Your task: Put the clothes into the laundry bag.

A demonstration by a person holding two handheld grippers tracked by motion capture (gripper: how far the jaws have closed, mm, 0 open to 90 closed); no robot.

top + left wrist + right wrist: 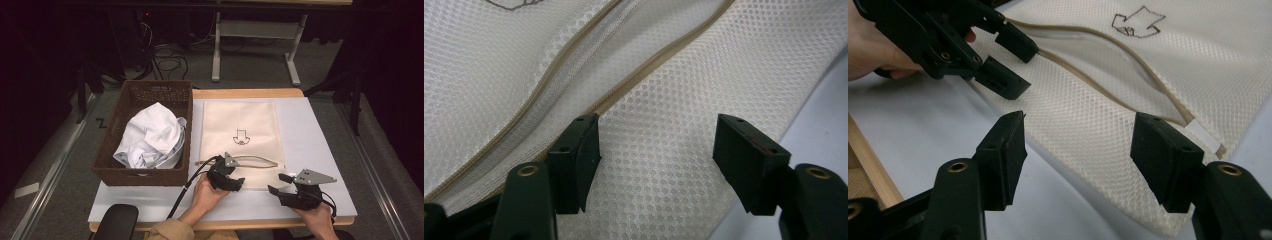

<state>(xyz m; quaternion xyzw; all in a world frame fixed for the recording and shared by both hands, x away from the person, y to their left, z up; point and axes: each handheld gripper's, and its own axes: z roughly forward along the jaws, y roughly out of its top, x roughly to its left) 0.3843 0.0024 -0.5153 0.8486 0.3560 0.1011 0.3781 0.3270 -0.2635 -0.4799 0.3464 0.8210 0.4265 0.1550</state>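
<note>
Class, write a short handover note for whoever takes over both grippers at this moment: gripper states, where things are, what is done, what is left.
Left gripper: jaws open, over the mesh laundry bag's near edge by the unzipped opening, gripping nothing.
Right gripper: jaws open, beside the bag's near right corner, holding nothing.
White garment: crumpled in the wicker basket, left of the bag.
Done: bag flat, zip open.
Left: probably lift the opening's edge, then put the garment inside.

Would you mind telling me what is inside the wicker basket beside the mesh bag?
The wicker basket holds a crumpled white garment. Anything underneath it, and the basket's bottom, is covered.
</note>
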